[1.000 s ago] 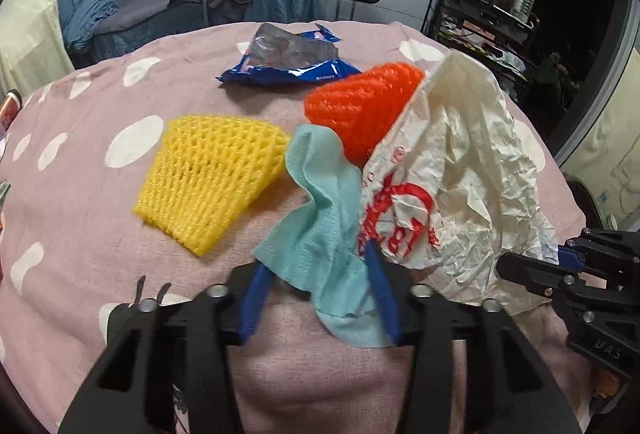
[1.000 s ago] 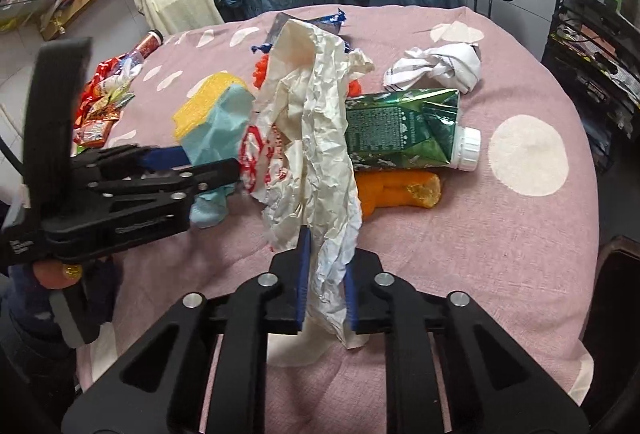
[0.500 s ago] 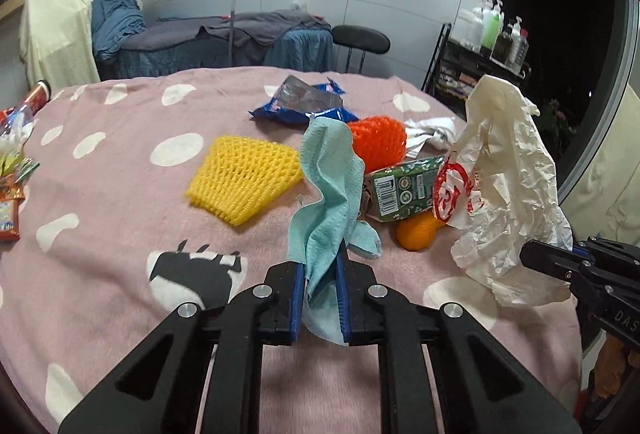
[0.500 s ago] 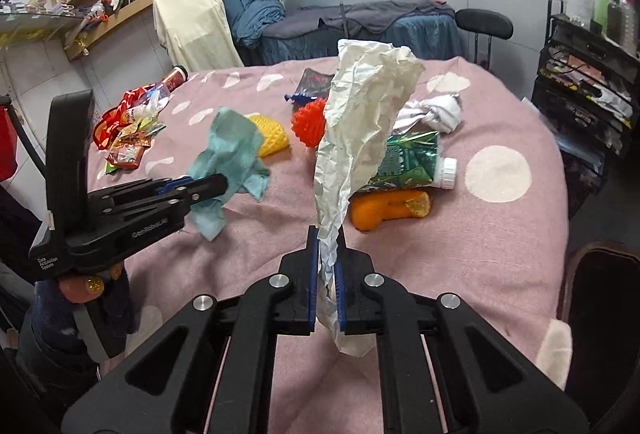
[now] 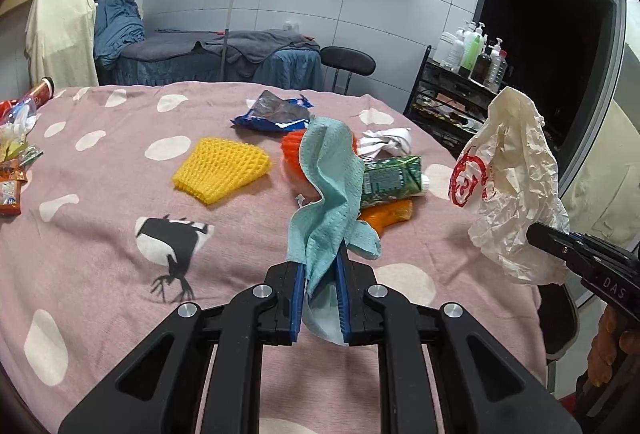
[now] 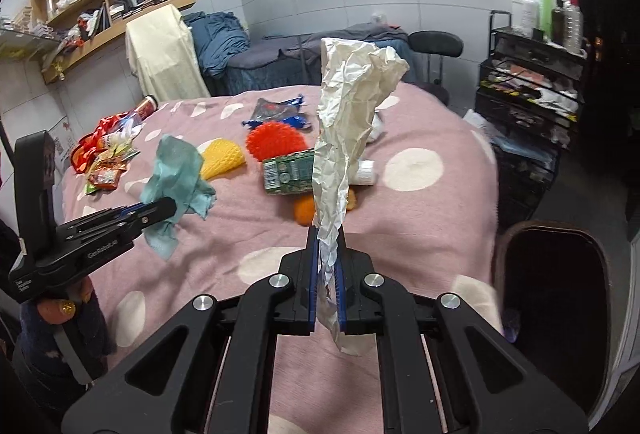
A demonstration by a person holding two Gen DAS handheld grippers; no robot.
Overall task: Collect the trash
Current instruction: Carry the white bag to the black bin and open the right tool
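Teal cloth (image 5: 328, 194) clamped in the left gripper (image 5: 320, 298) hides part of the orange net (image 5: 292, 154); right gripper (image 6: 328, 282) pinches crumpled paper bag (image 6: 344, 138), masking the carton (image 6: 288, 170).

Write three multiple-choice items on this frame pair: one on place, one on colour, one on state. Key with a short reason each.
1. Where does the green crumpled drink carton lie?
A. on the wall shelf
B. on the pink spotted tablecloth, over an orange piece
C. on the black chair

2. What colour is the foam fruit net lying flat, apart from the pile?
A. yellow
B. purple
C. black

3. What is the state of the left tool?
A. open, nothing between the pads
B. shut on the teal paper towel
C. shut on a glass bottle

Key: 1 B, the carton rests on the cloth with orange showing beneath it. 2 A, the net is bright yellow. 3 B, the towel is pinched between the blue pads and lifted off the cloth.
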